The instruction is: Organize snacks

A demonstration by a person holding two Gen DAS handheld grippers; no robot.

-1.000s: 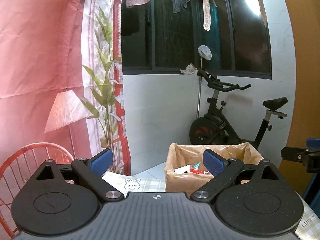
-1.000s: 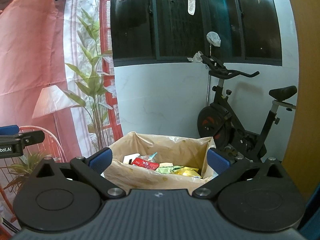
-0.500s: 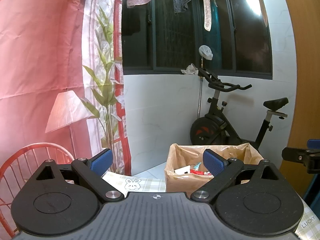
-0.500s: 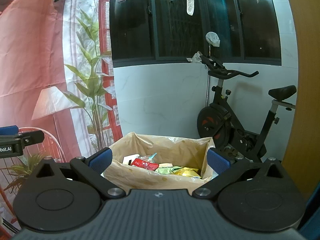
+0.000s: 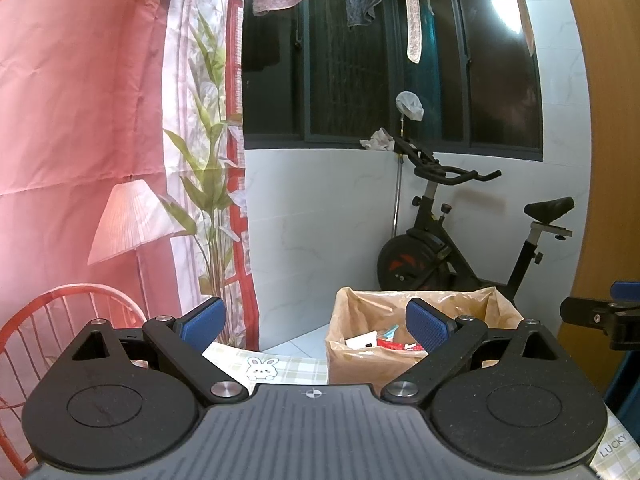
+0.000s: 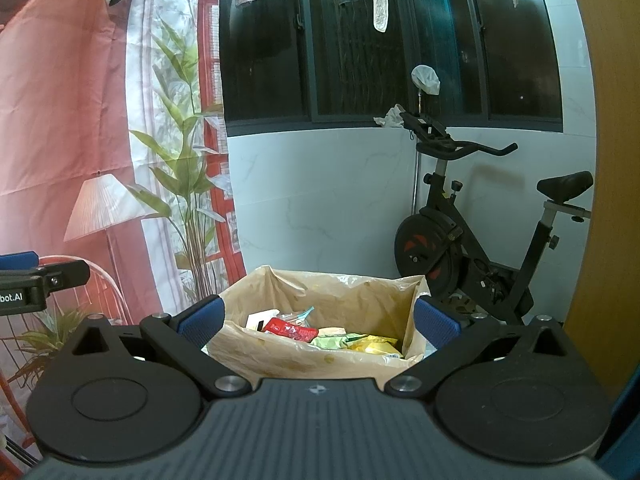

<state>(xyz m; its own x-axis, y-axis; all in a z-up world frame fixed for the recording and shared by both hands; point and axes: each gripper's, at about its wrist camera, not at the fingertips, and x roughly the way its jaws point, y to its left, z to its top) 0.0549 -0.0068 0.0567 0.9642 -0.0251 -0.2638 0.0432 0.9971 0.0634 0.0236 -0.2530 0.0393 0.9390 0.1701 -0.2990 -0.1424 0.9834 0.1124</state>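
Brown-lined box (image 6: 304, 354), red packet (image 6: 289, 328), yellow packet (image 6: 372, 345), green-checked bunny tablecloth (image 5: 280, 366), blue tool pads (image 5: 202, 322).

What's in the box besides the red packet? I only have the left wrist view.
Observer: A green packet and a yellow packet lie to the right of the red packet.
Operator: Is the right gripper holding anything?
Observer: No, the right gripper is open and empty.
Operator: Is it aimed at the box?
Observer: Yes, the box sits centred between its fingers in the right wrist view.
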